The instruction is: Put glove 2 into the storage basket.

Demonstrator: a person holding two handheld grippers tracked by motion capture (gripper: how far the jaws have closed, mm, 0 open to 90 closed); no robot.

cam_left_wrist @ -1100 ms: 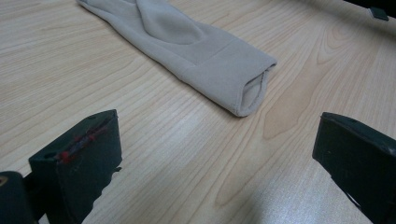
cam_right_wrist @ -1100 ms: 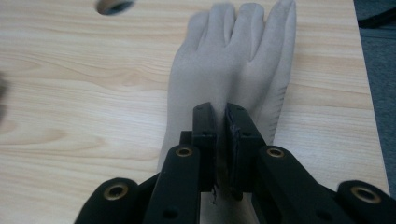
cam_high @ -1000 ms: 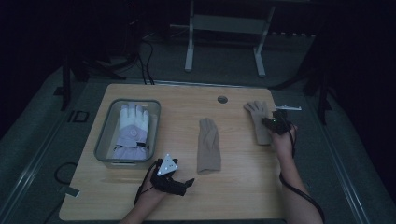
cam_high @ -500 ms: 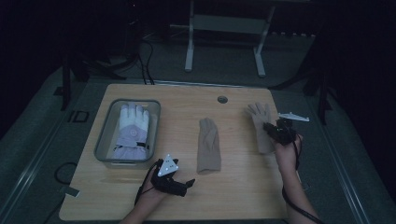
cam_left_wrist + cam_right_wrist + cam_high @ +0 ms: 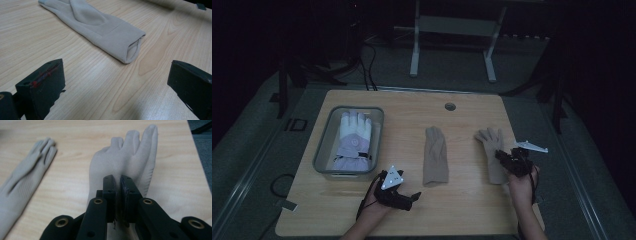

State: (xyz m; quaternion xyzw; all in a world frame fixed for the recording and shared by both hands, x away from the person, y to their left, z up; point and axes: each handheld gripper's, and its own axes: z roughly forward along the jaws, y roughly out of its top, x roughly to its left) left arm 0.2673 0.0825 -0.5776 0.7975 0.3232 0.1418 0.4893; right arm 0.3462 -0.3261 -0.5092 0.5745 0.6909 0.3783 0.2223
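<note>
Two beige gloves lie flat on the wooden table (image 5: 462,210). My right gripper (image 5: 503,156) (image 5: 118,181) is shut on the wrist end of the right-hand glove (image 5: 488,140) (image 5: 125,157), whose fingers point away from me. The middle glove (image 5: 435,155) (image 5: 25,177) lies free, its open cuff (image 5: 132,47) toward me. My left gripper (image 5: 414,197) (image 5: 117,72) rests near the table's front edge, jaws wide open and bare, a little short of that cuff.
A grey bin (image 5: 323,145) at the table's left holds a white and lilac padded glove (image 5: 353,137). A round cable hole (image 5: 450,106) sits near the far edge. The table's right edge is close beside my right hand.
My right gripper has drawn back toward the near edge, dragging the right-hand glove along with it. The left gripper and the middle glove have stayed put.
</note>
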